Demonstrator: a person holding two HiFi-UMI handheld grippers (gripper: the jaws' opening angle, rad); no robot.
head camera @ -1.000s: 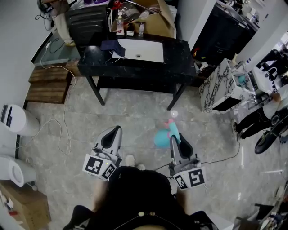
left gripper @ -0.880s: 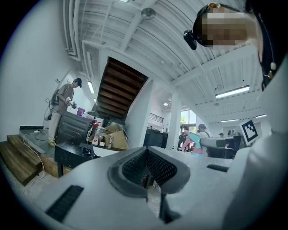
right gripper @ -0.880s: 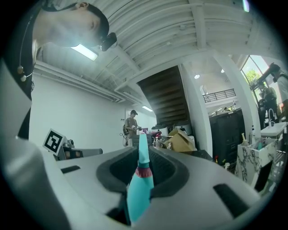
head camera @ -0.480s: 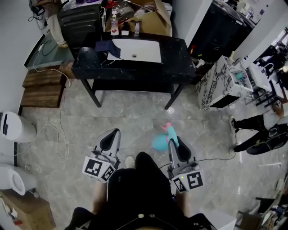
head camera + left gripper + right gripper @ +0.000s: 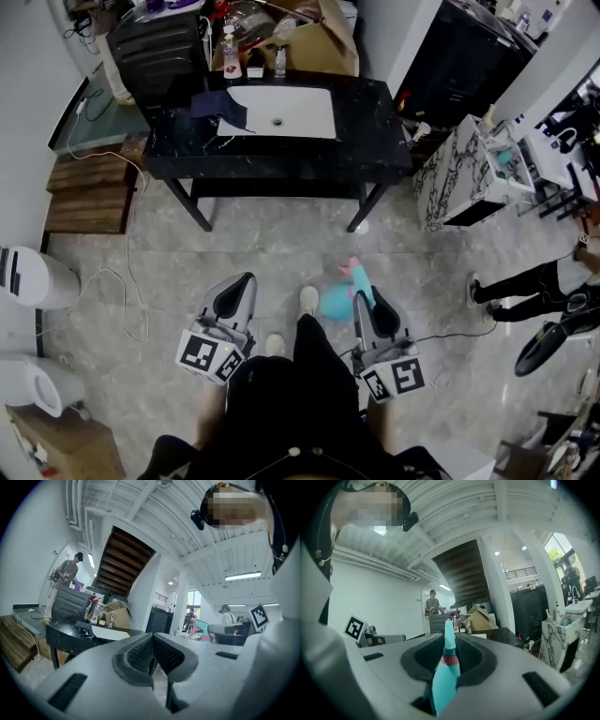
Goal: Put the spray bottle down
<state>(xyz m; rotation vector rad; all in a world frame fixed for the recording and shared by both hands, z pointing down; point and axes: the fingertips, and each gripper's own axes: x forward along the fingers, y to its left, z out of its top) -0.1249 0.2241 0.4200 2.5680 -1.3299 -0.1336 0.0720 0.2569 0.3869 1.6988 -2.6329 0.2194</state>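
A teal spray bottle (image 5: pixel 339 298) with a pink trigger head sits clamped in my right gripper (image 5: pixel 366 298), which is shut on it and held level above the floor. In the right gripper view the spray bottle (image 5: pixel 444 676) stands between the pads, its nozzle poking up past them. My left gripper (image 5: pixel 240 286) is shut with nothing in it; in the left gripper view its pads (image 5: pixel 140 656) meet. The black counter (image 5: pixel 375 131) with a white sink (image 5: pixel 281 111) lies ahead, some way off.
A dark cloth (image 5: pixel 217 105) lies on the counter's left part, small bottles (image 5: pixel 230 52) and a cardboard box (image 5: pixel 323 42) behind it. A marble-patterned cabinet (image 5: pixel 459 178) and a person's legs (image 5: pixel 525 281) are at the right. Cables (image 5: pixel 122 281) trail on the floor at the left.
Both grippers have moved forward towards the counter with the person's step, the bottle still held. A foot now shows between the grippers.
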